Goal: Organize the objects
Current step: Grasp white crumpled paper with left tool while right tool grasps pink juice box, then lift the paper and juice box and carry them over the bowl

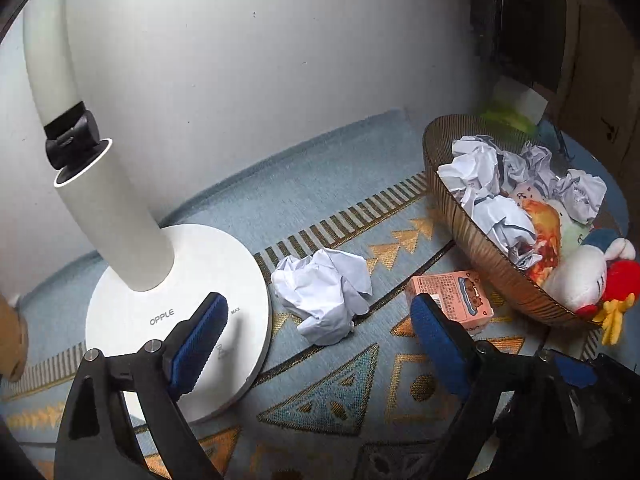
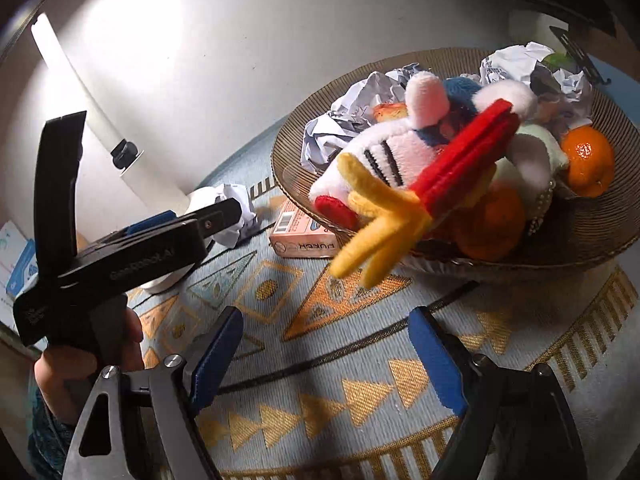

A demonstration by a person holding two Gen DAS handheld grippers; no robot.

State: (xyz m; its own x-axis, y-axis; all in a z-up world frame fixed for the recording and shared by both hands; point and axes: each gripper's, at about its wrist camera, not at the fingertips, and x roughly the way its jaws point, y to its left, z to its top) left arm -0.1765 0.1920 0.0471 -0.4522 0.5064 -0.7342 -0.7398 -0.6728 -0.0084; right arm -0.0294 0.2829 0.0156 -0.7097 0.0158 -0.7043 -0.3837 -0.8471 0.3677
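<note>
A crumpled paper ball (image 1: 322, 294) lies on the patterned tabletop (image 1: 328, 392) just ahead of the left gripper (image 1: 316, 334), between its wide, empty fingers (image 1: 200, 336). A pink carton (image 1: 452, 300) sits beside the right-hand finger, against the ribbed bowl (image 1: 476, 248) holding more crumpled paper, a plush duck (image 2: 404, 168) and oranges (image 2: 586, 160). A white lamp base (image 1: 180, 320) lies under the left-hand finger. The right gripper (image 2: 326, 354) hovers before the bowl, its fingers wide and empty.
</note>
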